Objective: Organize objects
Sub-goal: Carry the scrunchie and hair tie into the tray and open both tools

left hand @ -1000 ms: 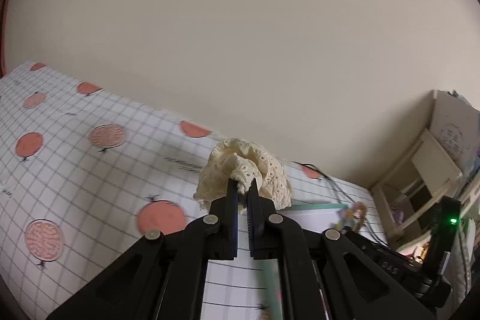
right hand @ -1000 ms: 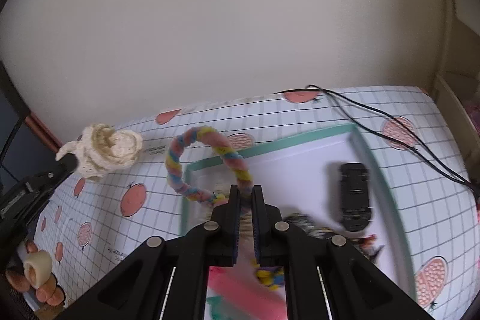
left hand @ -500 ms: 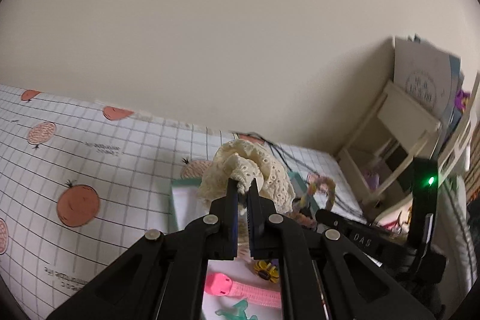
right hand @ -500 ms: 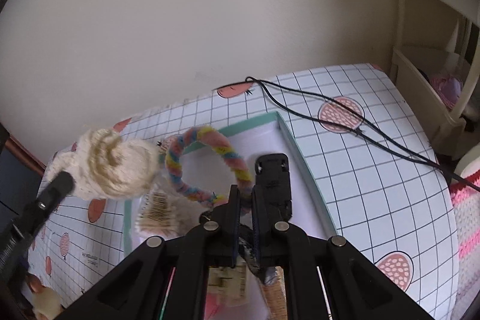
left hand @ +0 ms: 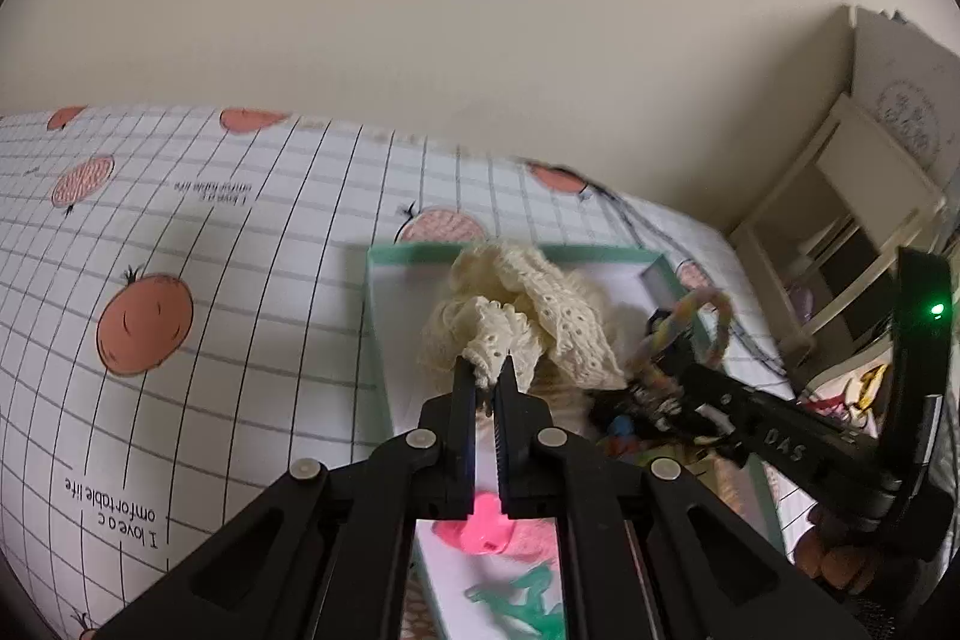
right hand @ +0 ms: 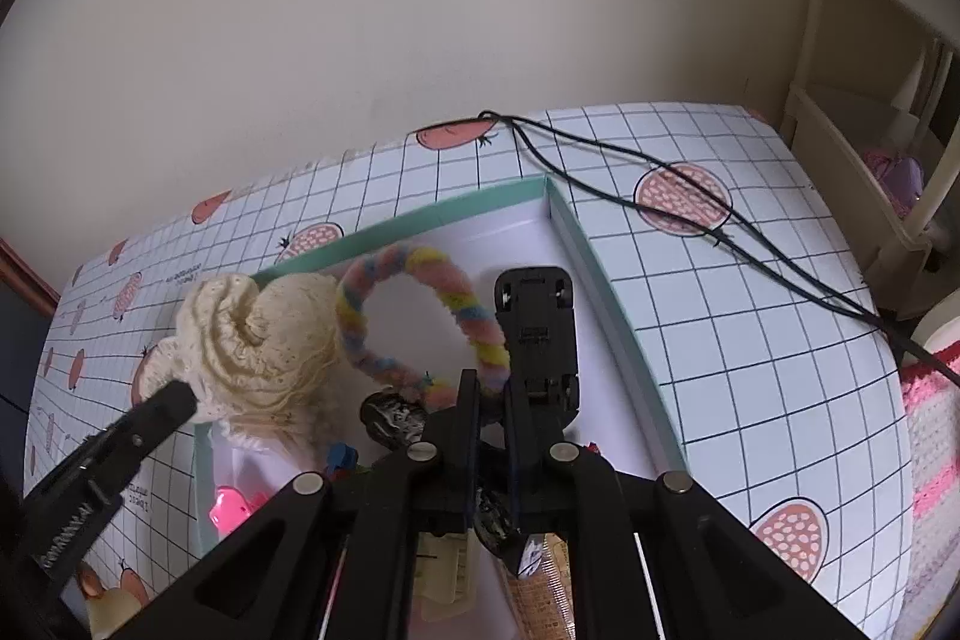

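I have carried both loads over the shallow teal-rimmed white box: my left gripper jaws clench the cream lace scrunchie, my right gripper jaws the pastel fuzzy ring; releasing looks next.

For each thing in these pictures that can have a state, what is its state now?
left gripper: shut on cream lace scrunchie, held over the box.
right gripper: shut on rainbow scrunchie.
green-rimmed box: open, holding items.
black toy car: upside down in the box.

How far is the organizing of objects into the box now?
Done: black toy car and pink clip lie in the teal-rimmed white box. In hand: left hand-held gripper holds the cream lace scrunchie, right hand-held gripper the pastel fuzzy ring. Left: releasing both.
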Demonstrator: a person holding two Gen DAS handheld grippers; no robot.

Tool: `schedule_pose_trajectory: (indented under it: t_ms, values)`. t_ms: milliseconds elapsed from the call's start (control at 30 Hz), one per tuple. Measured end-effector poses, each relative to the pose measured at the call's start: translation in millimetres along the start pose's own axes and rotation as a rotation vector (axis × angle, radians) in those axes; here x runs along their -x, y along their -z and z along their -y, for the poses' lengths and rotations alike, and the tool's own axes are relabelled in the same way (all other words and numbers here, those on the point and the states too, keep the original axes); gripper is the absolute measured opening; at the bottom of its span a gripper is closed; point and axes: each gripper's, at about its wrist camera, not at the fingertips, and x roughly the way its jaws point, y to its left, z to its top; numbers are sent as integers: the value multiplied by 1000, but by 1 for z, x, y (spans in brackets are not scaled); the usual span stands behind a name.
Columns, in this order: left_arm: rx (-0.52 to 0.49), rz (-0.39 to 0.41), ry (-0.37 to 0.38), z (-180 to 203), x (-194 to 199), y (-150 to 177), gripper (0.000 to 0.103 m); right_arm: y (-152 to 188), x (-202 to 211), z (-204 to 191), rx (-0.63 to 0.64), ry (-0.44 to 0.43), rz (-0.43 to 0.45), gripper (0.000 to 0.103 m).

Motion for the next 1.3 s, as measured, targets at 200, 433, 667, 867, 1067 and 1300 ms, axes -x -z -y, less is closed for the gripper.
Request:
schedule_pose_trajectory:
  t_ms: [200, 433, 667, 867, 1067, 1300]
  values:
    - [19, -37, -23, -8, -11, 6, 5, 0, -1, -2, 10, -1, 2, 9]
    - [0, -27, 12, -7, 0, 1, 7, -4, 4, -6, 25, -9, 18, 23]
    - [-22, -28, 16, -3, 13, -6, 29, -8, 17, -12, 39, -17, 46, 23]
    - [-29, 12, 5, -4, 30, -14, 30, -12, 27, -18, 51, -25, 72, 23]
    - [5, 60, -26, -14, 38, -17, 34, -8, 21, -28, 91, -29, 61, 23]
    - [88, 77, -160, -45, 32, -16, 58, -4, 17, -37, 127, -32, 71, 60]
